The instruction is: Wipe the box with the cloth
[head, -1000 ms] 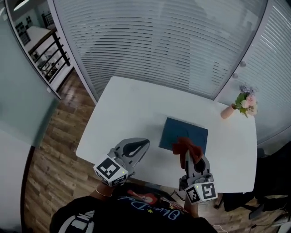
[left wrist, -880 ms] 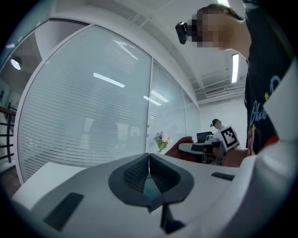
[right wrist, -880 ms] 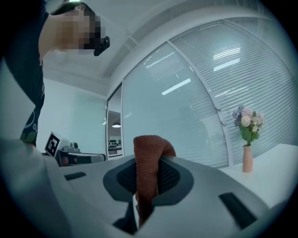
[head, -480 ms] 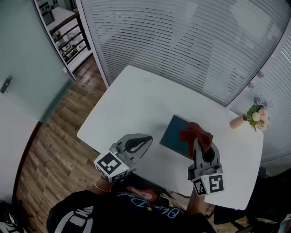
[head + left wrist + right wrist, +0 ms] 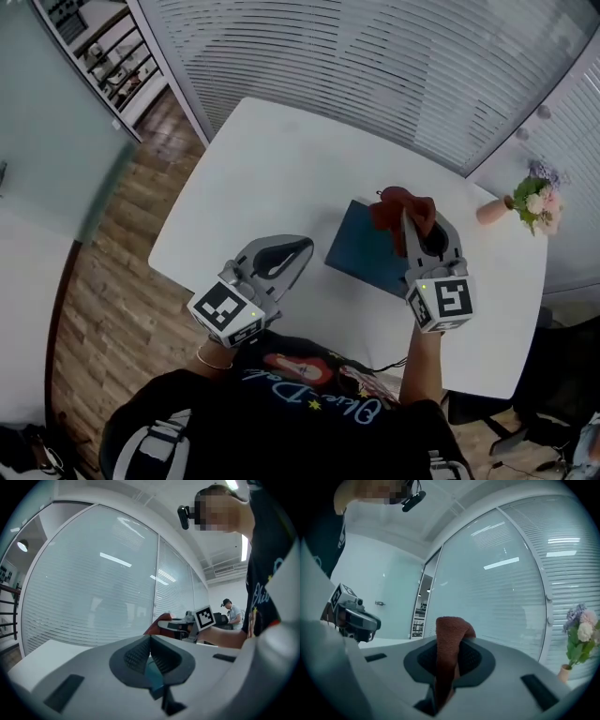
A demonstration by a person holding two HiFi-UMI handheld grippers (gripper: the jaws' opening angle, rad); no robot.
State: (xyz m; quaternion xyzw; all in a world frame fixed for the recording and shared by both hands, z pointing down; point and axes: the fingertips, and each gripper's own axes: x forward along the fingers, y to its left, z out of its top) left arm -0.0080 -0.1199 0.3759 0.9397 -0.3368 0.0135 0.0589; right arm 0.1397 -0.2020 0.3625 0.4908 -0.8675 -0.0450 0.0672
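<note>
A flat dark blue box [image 5: 361, 248] lies on the white table [image 5: 272, 169], right of its middle. My right gripper [image 5: 405, 212] hangs over the box's far right part, shut on a rust-red cloth [image 5: 398, 208] that bunches out past the jaws. In the right gripper view the cloth [image 5: 449, 653] is pinched between the two pads. My left gripper [image 5: 298, 247] hovers over the table's near edge, left of the box, jaws closed together with nothing between them. The left gripper view shows its pads [image 5: 138, 655] meeting, with the right gripper and cloth [image 5: 158, 623] beyond.
A small pink vase of flowers [image 5: 523, 202] stands at the table's right end, also in the right gripper view [image 5: 580, 639]. Slatted glass walls close in behind the table. Wooden floor [image 5: 103, 281] lies to the left. A person in a cap [image 5: 232, 613] stands far off.
My right gripper has risen and moved farther across the box with the cloth. The left gripper has barely shifted. The head camera's framing has swung.
</note>
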